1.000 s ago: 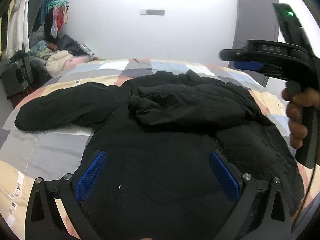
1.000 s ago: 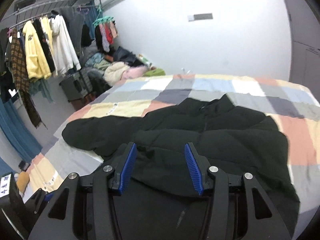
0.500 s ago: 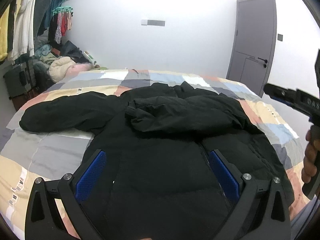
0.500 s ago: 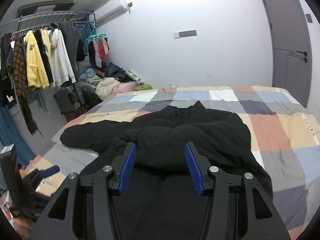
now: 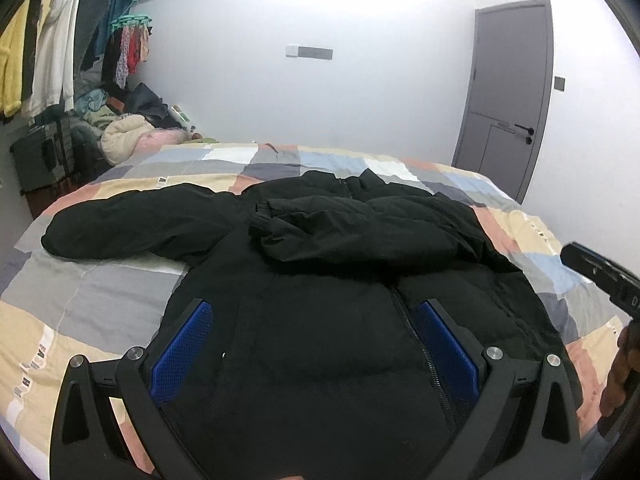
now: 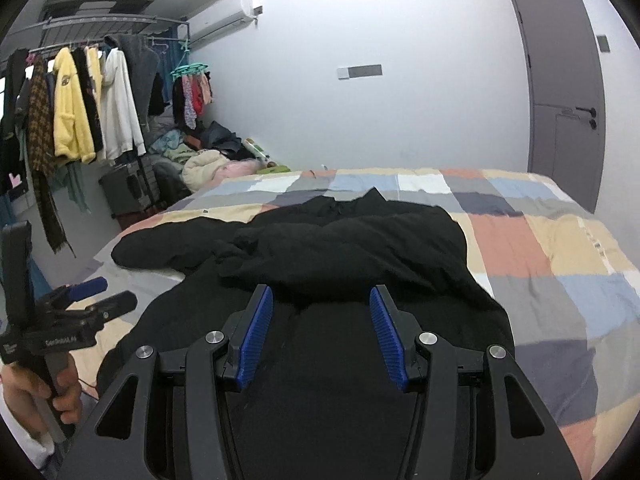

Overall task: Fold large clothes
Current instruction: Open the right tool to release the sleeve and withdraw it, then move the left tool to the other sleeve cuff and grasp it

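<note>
Black puffer jacket [image 5: 320,300] lies front-up on bed [image 5: 100,300], patchwork quilt beneath. One sleeve [image 5: 132,226] stretched out toward 9 o'clock; other sleeve [image 5: 352,232] folded across chest. Left tool [image 5: 316,344] wide, blue pads spread, nothing gripped, above jacket hem. Right tool [image 6: 321,334] moderately spread, nothing gripped, above jacket lower half. Clothes rack [image 6: 80,100] at 10 o'clock, grey door [image 6: 564,92] at 2 o'clock.

Bright overhead glare washes wall [image 5: 360,20]; fisheye edges bent, corners black; focus sharp.
</note>
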Tool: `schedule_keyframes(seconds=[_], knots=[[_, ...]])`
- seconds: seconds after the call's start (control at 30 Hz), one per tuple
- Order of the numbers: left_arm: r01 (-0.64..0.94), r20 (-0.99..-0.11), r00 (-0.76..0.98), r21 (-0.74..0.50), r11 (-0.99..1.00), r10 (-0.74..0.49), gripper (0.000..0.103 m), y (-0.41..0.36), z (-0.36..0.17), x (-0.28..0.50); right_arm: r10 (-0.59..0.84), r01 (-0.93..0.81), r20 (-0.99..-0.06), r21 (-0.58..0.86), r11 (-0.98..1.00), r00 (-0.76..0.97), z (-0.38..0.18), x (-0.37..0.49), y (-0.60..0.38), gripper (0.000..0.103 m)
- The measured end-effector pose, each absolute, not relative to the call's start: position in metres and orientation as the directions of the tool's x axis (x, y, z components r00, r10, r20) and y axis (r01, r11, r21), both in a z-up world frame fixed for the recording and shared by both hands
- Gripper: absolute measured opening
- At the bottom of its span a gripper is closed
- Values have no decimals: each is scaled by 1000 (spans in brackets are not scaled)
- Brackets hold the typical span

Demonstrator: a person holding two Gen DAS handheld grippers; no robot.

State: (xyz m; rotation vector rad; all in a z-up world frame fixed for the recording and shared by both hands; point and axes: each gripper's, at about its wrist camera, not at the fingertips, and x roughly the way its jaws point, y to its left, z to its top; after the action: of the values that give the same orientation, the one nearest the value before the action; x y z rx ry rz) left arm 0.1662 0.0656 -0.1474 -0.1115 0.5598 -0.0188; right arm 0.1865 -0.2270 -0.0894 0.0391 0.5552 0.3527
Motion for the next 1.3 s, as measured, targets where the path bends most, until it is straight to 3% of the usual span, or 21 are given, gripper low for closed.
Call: schedule_keyframes(seconds=[0.4,0.7,0.8,0.9,1.3], knots=[[2,-520,851,-149,989,-81,103,63,-153,164,277,-261,-523,107,959,806,-95,144,-247,49],[15,-543,837,-105,994,-70,103,75,-145,176,274,-239,-495,135,962,824,-98,139,-263,53],[10,-564,820,-151,988,-95,103,100,-137,188,282,-245,-495,141,959,822,-101,138,-263,66],[-1,-583,805,-193,981,-113,103,128,-130,202,282,-245,-497,138,960,821,-102,140,-262,67],[-177,-634,773,-185,967,20,103,290,-98,259,250,-212,-507,133,968,825,-109,148,-262,79]])
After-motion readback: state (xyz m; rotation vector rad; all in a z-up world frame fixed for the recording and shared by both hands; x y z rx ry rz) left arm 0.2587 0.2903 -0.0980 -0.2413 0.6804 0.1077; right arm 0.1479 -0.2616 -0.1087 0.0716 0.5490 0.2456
